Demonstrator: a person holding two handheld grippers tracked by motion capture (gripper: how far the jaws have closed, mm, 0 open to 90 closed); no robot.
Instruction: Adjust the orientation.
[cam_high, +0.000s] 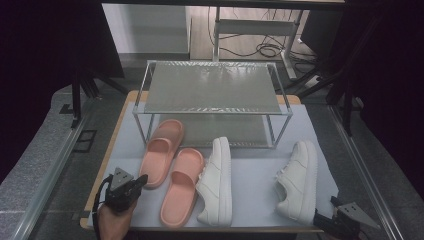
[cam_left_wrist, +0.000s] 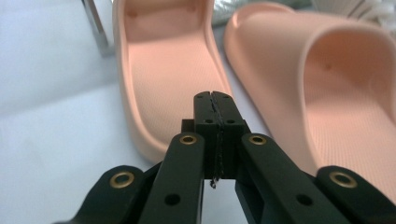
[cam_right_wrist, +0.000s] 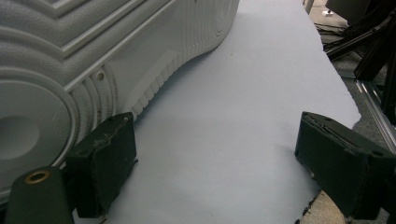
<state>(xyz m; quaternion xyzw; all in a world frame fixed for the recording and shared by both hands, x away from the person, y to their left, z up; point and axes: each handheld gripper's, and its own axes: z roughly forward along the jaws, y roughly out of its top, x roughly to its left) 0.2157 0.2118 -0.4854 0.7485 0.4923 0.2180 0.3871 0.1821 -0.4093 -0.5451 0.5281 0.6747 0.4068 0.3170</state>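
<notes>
the left gripper (cam_high: 141, 179) is being held at the heel end of the left pink slipper (cam_high: 162, 151), with its jaws pressed fully together and nothing between them. in the left gripper view the black fingertips (cam_left_wrist: 213, 108) are being seen just over the heel rim of that slipper (cam_left_wrist: 163, 79), so the closed tip is probably being offered as a blunt pusher or a hook rather than as a clamp; whether it is touching the rim cannot be told. the second pink slipper (cam_high: 182, 185) is being left just beside the first, angled the same way, as a pair waiting together.

the right gripper (cam_right_wrist: 215, 163) is being kept low at the near right corner of the table (cam_high: 260, 175), its jaws spread wide and empty, beside the heel of the right white sneaker (cam_right_wrist: 79, 60), likely being readied for a grasp there. the other white sneaker (cam_high: 217, 180) is being left beside the slippers.

all four shoes are being kept on the pale mat in front of the two-tier metal rack (cam_high: 212, 87), whose shelves are being left bare, presumably as the place the footwear is meant for.
</notes>
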